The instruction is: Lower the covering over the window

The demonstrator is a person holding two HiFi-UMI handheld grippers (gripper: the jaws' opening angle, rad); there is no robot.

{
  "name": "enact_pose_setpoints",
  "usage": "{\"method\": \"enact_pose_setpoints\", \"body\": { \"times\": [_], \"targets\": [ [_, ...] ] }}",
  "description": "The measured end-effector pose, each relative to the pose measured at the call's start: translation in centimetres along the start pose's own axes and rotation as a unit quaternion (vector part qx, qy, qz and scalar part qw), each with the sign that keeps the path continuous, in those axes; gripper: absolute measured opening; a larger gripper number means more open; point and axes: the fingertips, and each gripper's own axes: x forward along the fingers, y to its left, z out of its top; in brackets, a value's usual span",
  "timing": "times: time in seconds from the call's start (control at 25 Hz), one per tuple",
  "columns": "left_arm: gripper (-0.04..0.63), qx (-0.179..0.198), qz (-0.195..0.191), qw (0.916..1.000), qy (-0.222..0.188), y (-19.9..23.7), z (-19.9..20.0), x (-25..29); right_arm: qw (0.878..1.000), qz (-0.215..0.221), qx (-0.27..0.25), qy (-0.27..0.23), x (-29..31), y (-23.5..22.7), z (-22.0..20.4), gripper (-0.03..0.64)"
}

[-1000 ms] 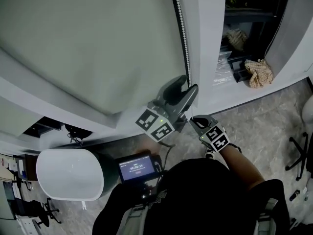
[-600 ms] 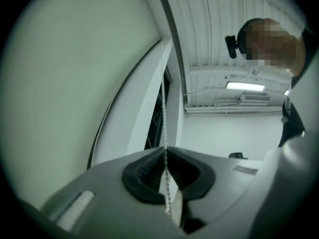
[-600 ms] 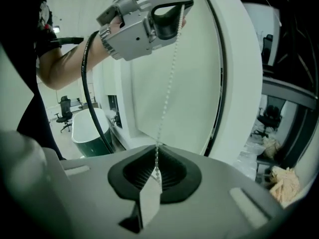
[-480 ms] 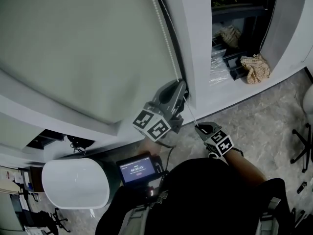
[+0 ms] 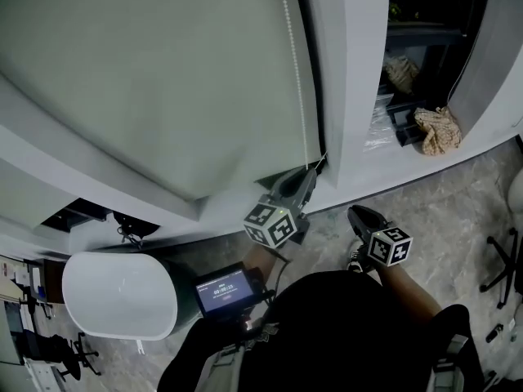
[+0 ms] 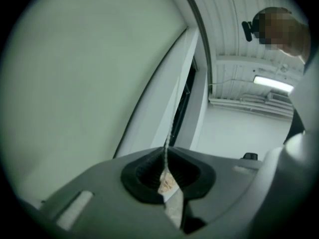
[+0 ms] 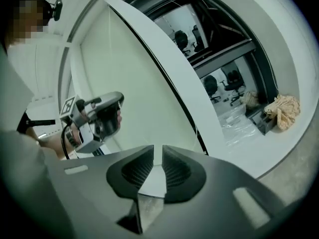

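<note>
A pale roller blind (image 5: 163, 80) covers the window, its lower edge close to the sill. Its white bead chain (image 5: 296, 80) hangs down the right side of the blind. My left gripper (image 5: 315, 168) holds the chain at its lower end; the jaws are easing open a little, but the pads still press on the chain (image 6: 172, 128). Lower and to the right, my right gripper (image 5: 357, 212) is off the chain. Its jaws are opening, with a narrow gap (image 7: 158, 158) and nothing between them. The right gripper view shows the left gripper (image 7: 107, 108) in front of the blind (image 7: 134, 83).
A white pillar (image 5: 347, 72) stands right of the blind. Beyond it, a crumpled cloth (image 5: 437, 131) lies on a ledge. A white rounded bin (image 5: 118, 292) stands on the floor at the lower left. A small screen (image 5: 225, 288) is at the person's chest.
The left gripper, open a second ago, has shut on the chain. The right gripper has let go of the chain and drawn away to the right.
</note>
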Motion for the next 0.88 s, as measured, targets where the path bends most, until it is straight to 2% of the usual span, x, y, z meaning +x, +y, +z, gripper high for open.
{"method": "enact_pose_setpoints", "body": {
  "times": [0.16,0.28,0.4,0.52,0.72,0.88],
  "targets": [
    [0.021,-0.039,0.023,0.9964,0.072,0.6,-7.3,-3.7,1.000,0.016,0.014,0.007,-0.7,2.2,-1.0,0.044],
    [0.023,-0.078,0.032,0.9885,0.126,0.0,-13.1,-7.5,0.999,0.026,0.025,0.021,-1.7,4.0,-2.4,0.044],
    [0.028,-0.121,0.049,0.9786,0.160,-0.3,-17.3,-11.1,0.998,0.039,0.019,0.040,-2.0,5.6,-3.4,0.040],
    [0.028,-0.136,0.072,0.9708,0.184,-0.5,-20.0,-14.3,0.997,0.059,0.004,0.053,-2.1,7.0,-3.8,0.038],
    [0.025,-0.139,0.125,0.9657,0.180,-0.3,-21.1,-18.4,0.994,0.099,-0.010,0.054,-2.7,8.6,-3.7,0.032],
    [0.003,-0.138,0.109,0.9722,0.154,-3.9,-18.9,-19.0,0.988,0.143,-0.021,0.053,-4.4,10.2,-3.3,0.014]
  ]
}}
